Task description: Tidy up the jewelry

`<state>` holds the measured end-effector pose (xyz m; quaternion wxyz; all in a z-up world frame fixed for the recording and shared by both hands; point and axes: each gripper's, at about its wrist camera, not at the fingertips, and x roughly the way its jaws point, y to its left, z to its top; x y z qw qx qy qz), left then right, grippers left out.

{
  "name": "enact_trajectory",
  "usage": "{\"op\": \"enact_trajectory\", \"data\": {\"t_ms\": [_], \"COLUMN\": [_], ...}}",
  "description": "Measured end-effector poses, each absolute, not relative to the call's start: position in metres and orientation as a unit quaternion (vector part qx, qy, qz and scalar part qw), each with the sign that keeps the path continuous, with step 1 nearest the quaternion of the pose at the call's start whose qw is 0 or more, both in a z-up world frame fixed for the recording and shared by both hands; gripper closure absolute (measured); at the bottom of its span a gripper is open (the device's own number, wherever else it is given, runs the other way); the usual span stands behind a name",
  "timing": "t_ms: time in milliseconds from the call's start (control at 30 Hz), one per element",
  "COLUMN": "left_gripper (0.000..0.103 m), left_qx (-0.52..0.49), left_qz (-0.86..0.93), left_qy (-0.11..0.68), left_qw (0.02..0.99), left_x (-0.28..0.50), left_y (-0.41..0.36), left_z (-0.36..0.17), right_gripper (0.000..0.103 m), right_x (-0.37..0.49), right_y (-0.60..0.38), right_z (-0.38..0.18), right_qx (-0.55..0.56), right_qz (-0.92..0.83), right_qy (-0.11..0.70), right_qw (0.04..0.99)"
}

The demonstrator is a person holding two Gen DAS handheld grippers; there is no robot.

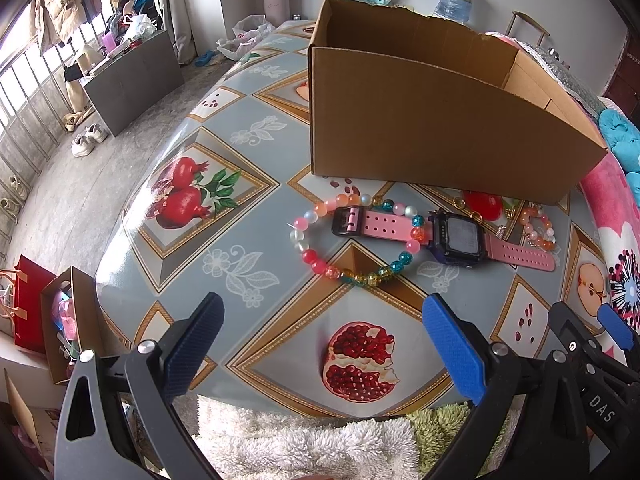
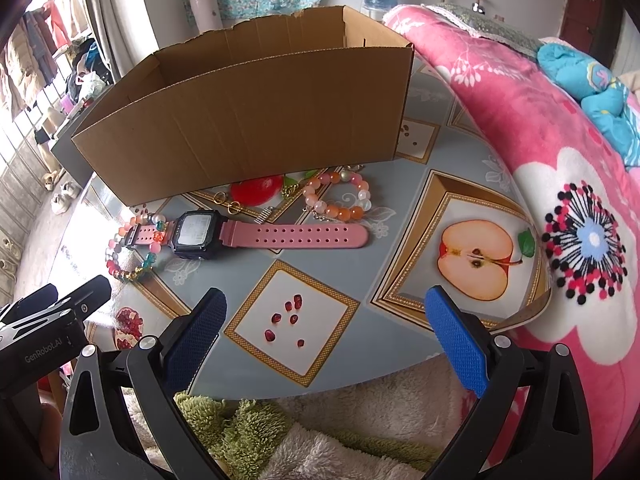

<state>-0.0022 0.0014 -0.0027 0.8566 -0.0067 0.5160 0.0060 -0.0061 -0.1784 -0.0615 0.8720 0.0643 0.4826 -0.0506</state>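
A pink-strapped digital watch (image 1: pixel 456 238) (image 2: pixel 196 233) lies on the table in front of an open cardboard box (image 1: pixel 420 132) (image 2: pixel 256 128). Its buckle end rests across a multicolour bead bracelet (image 1: pixel 320 264) (image 2: pixel 132 272). An orange and white bead bracelet (image 1: pixel 538 232) (image 2: pixel 340 196) and a thin gold chain (image 1: pixel 476 214) (image 2: pixel 228 202) lie close to the box wall. My left gripper (image 1: pixel 324 320) is open and empty, short of the multicolour bracelet. My right gripper (image 2: pixel 326 316) is open and empty, short of the watch strap.
The table (image 1: pixel 240 216) (image 2: pixel 400 216) has a fruit-print cover. A pink floral blanket (image 2: pixel 560 168) (image 1: pixel 608 216) borders its right side. Fluffy white and green fabric (image 1: pixel 312 440) (image 2: pixel 280 432) lies at the near edge. The floor drops off left, with a box and red bag (image 1: pixel 32 304).
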Motion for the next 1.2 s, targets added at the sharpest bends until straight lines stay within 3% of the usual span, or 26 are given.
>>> {"op": "enact_trajectory", "data": {"t_ms": [1200], "left_gripper": [0.006], "left_qx": [-0.01], "left_qz": [0.008], "left_qy": [0.517], "left_qw": [0.856], "left_x": [-0.0005], "left_y": [0.0064], "left_z": [-0.0025], "right_gripper": [0.007], "right_x": [-0.0034], "right_y": [-0.1771], "right_z": [-0.0618], "right_qx": [0.064], "right_qz": [-0.052], "right_qy": [0.483], "right_qw": [0.872]}}
